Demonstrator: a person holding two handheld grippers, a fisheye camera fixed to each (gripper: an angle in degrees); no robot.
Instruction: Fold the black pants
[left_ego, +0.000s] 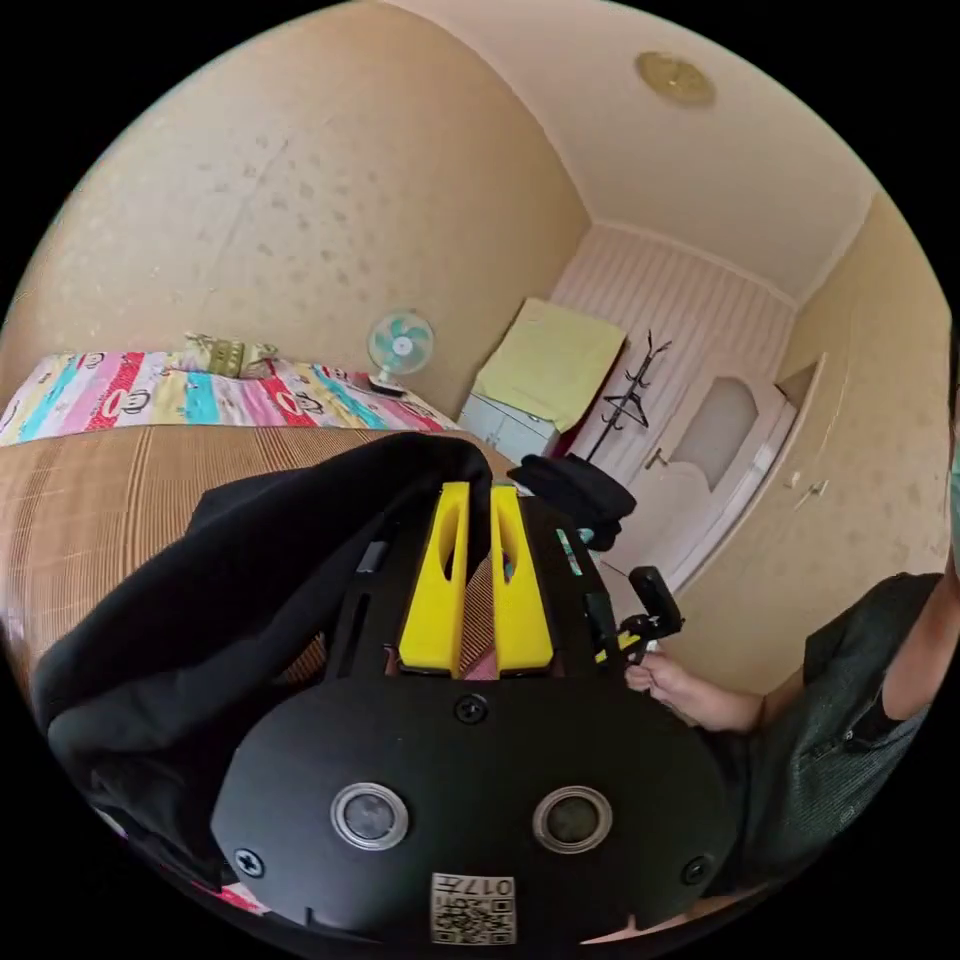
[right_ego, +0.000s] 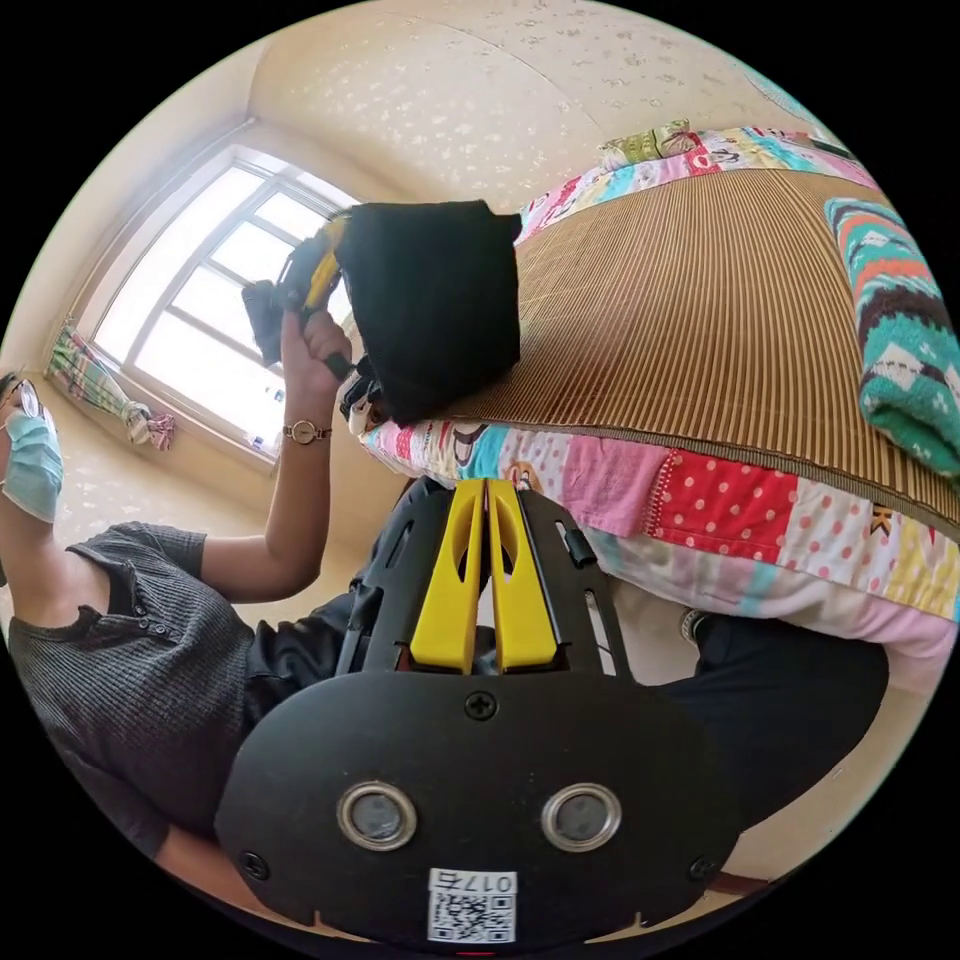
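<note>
Left gripper (left_ego: 478, 500) tips buried under pants (left_ego: 200, 620), grip unconfirmed. Pants cropped lower left of left gripper view. In right gripper view, pillow (right_ego: 900, 340) cut off at right edge, left gripper (right_ego: 310, 275) jaws masked by pants.

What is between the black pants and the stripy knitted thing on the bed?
In the right gripper view, just bare woven mat lies between the black pants and the knitted thing.

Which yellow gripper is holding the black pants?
The left gripper, raised near the window, has the black pants bunched at its jaws. The right gripper, low beside the bed edge, is shut with nothing in it.
</note>
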